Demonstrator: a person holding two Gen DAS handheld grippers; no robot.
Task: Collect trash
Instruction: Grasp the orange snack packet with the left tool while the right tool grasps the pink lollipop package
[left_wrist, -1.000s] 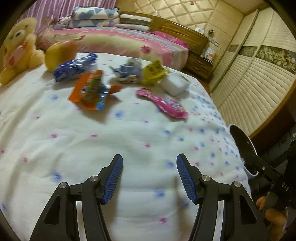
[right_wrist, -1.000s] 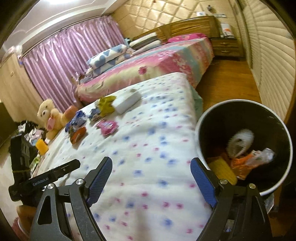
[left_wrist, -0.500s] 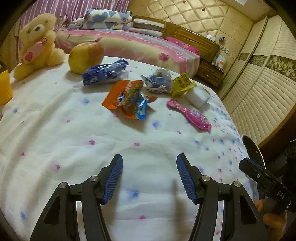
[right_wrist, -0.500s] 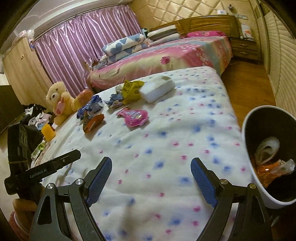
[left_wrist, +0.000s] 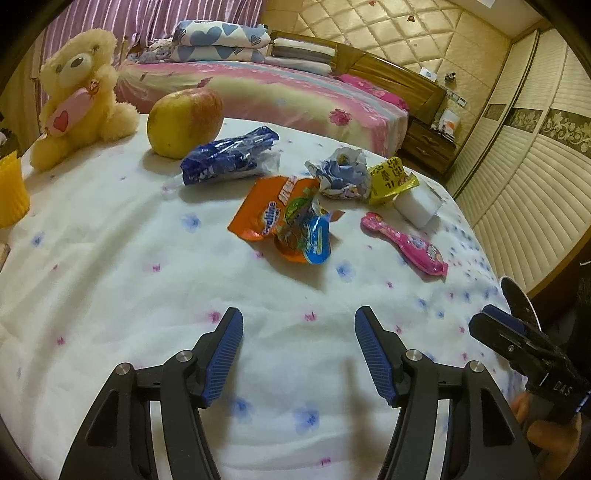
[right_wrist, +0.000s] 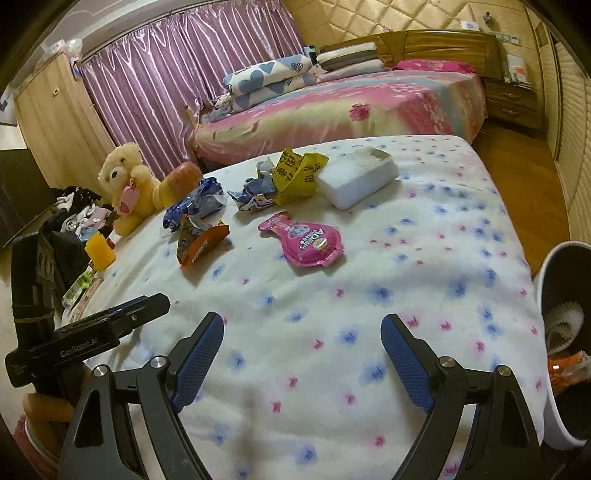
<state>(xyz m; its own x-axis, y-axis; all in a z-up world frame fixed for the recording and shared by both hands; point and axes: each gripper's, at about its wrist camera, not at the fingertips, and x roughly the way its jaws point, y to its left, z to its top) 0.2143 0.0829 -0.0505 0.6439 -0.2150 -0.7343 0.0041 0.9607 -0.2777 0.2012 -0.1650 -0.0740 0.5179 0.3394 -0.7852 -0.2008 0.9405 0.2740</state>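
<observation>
Fingers (left_wrist: 225, 354) of the left gripper (left_wrist: 298, 356) stand spread with nothing between them, over the near part of a white flower-print cover (left_wrist: 110, 288). The right gripper (right_wrist: 302, 363) is likewise spread and empty, above the same cover.

Surface: whether this is a bed or a draped bench cannot be told. Room: a bed with a pink floral quilt (right_wrist: 354, 107) lies behind, with heart-print pillows (right_wrist: 269, 79), purple curtains (right_wrist: 177, 74), a quilted headboard wall (left_wrist: 406, 33) and louvred wardrobe doors (left_wrist: 528, 177).

Trash lies in a cluster ahead of both grippers, well apart from the fingers. An orange snack wrapper (left_wrist: 284, 221) is nearest the left gripper, directly ahead. A pink pouch (right_wrist: 304, 240) lies nearest the right gripper, ahead and slightly left of centre. Behind these are a blue wrapper (left_wrist: 229, 155), a crumpled blue-and-white paper (left_wrist: 341, 175) and a yellow wrapper (left_wrist: 389, 179), the last touching a white block (right_wrist: 356, 173).

A white bin (right_wrist: 554, 369) with a dark interior stands at the cover's right edge, holding some litter.

Other items: an apple (left_wrist: 184, 122), a teddy bear (left_wrist: 79, 92) and a yellow ribbed cup (left_wrist: 11, 188) at the far left.
</observation>
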